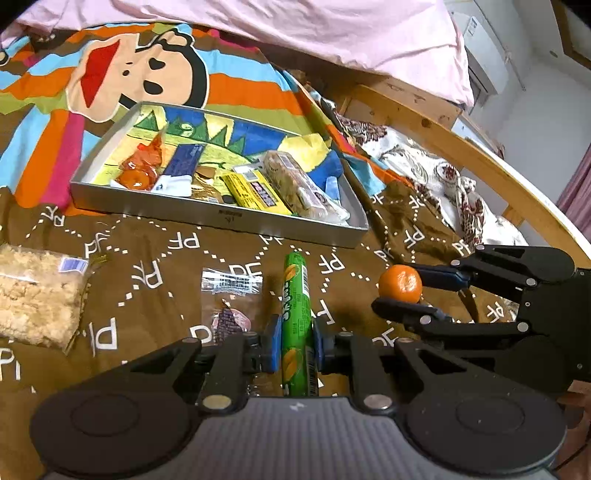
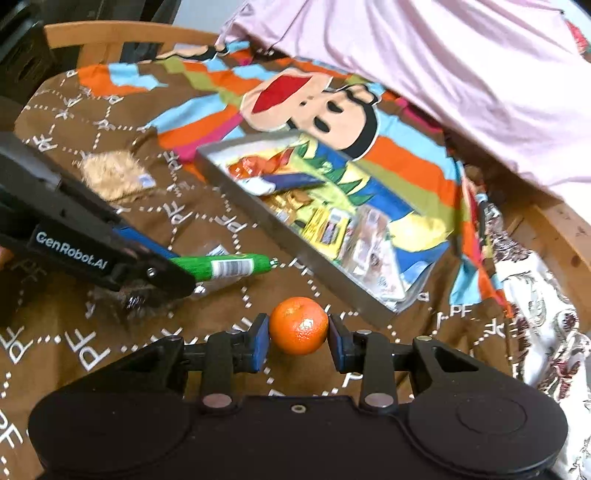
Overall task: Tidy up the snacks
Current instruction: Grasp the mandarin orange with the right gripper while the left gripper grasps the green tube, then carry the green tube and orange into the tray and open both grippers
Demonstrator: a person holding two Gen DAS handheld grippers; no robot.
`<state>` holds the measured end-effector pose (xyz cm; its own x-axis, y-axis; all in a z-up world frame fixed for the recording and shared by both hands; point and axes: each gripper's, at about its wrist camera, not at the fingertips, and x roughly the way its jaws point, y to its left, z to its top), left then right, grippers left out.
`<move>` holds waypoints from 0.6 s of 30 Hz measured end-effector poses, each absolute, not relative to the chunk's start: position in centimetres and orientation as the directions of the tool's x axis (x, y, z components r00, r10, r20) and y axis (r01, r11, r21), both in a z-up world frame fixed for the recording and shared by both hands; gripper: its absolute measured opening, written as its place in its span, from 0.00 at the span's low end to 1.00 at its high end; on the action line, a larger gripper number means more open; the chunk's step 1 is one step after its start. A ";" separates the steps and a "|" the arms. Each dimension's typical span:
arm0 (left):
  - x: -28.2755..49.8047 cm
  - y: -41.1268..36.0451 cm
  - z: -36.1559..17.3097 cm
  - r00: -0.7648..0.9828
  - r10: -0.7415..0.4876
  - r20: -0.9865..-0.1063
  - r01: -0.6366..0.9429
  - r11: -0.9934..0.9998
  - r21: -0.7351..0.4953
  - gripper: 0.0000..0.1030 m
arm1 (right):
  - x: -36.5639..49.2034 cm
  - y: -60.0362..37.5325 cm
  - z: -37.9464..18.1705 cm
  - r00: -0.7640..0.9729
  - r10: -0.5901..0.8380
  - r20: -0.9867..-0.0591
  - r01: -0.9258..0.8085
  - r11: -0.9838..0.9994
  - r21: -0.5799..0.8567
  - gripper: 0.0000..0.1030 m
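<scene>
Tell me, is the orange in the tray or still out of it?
Out. The orange sits clamped in the right gripper, short of the tray.

This was a bedroom in a home: a wooden bed frame [image 1: 436, 125] carried a cartoon-print bedspread [image 1: 140, 74], a pink quilt [image 1: 295, 29] lay across its far edge, and an air conditioner [image 1: 484, 62] hung beyond.

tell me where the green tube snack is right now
The green tube snack is clamped in the left claw, over the brown bedspread, just short of the silver tray, left of the tangerine.
</scene>
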<state>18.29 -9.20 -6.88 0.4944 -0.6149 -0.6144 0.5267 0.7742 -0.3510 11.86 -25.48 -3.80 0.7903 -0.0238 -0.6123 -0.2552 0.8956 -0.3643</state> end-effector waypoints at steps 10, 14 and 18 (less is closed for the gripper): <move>18.8 -7.7 -4.9 0.651 -0.619 -0.439 0.473 0.783 -0.403 0.18 | 12.9 -26.2 -3.0 0.863 -0.096 -0.496 -0.122 0.914 -0.388 0.35; 20.4 -8.2 -4.2 0.719 -0.577 -0.388 0.462 0.813 -0.355 0.18 | 14.3 -26.3 -3.0 0.883 -0.108 -0.456 -0.079 0.925 -0.372 0.35; 22.6 -8.5 -3.8 0.757 -0.553 -0.349 0.438 0.825 -0.358 0.18 | 16.1 -26.1 -3.3 0.893 -0.117 -0.434 -0.035 0.944 -0.328 0.35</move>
